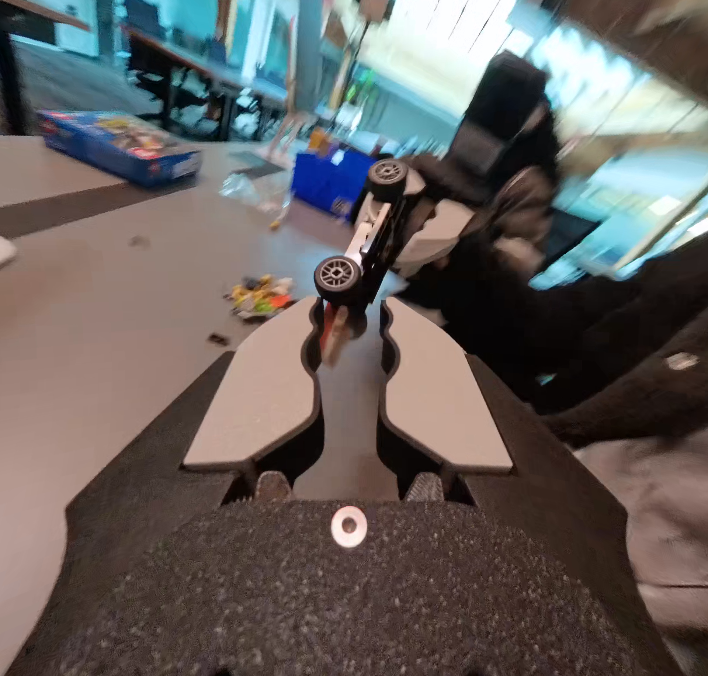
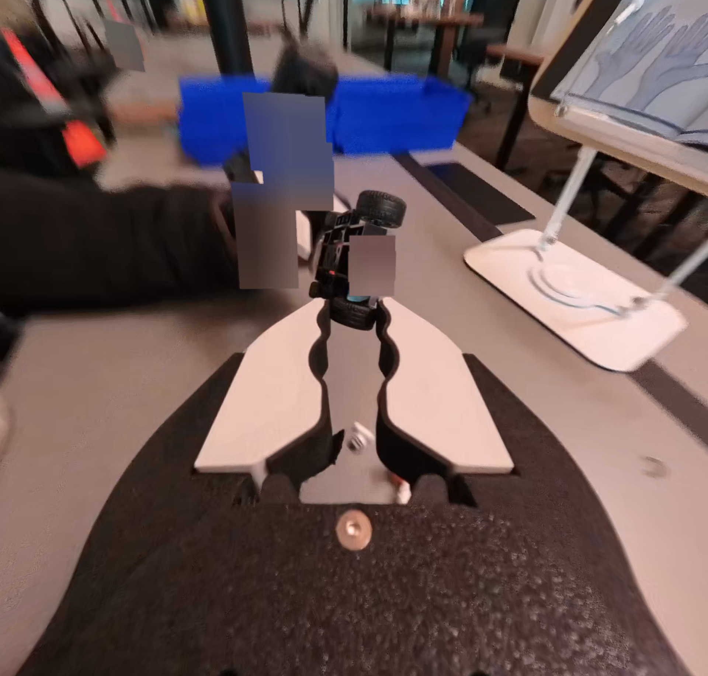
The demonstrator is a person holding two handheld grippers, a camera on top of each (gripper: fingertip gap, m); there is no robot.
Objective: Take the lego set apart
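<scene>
A small lego car (image 1: 377,232) with a black underside and grey-rimmed black wheels hangs in the air over the grey table (image 1: 115,312). My right gripper (image 2: 352,307) is shut on the car (image 2: 344,251) at its near wheel. In the left wrist view the right gripper's grey fingers (image 1: 433,236) show behind the car. My left gripper (image 1: 348,301) stands open just below the car's lower wheel. A blurred red and tan piece (image 1: 337,332) sits in the gap by its left finger, and I cannot tell whether it is attached to the car.
A pile of loose coloured pieces (image 1: 260,297) and a small black piece (image 1: 218,337) lie on the table. A blue lego box (image 1: 118,148), a clear bag (image 1: 249,194) and a blue bin (image 1: 325,190) stand farther back. A white tablet stand (image 2: 574,301) is at the right. One gripper's finger ends stand about 6 centimeters off the other's.
</scene>
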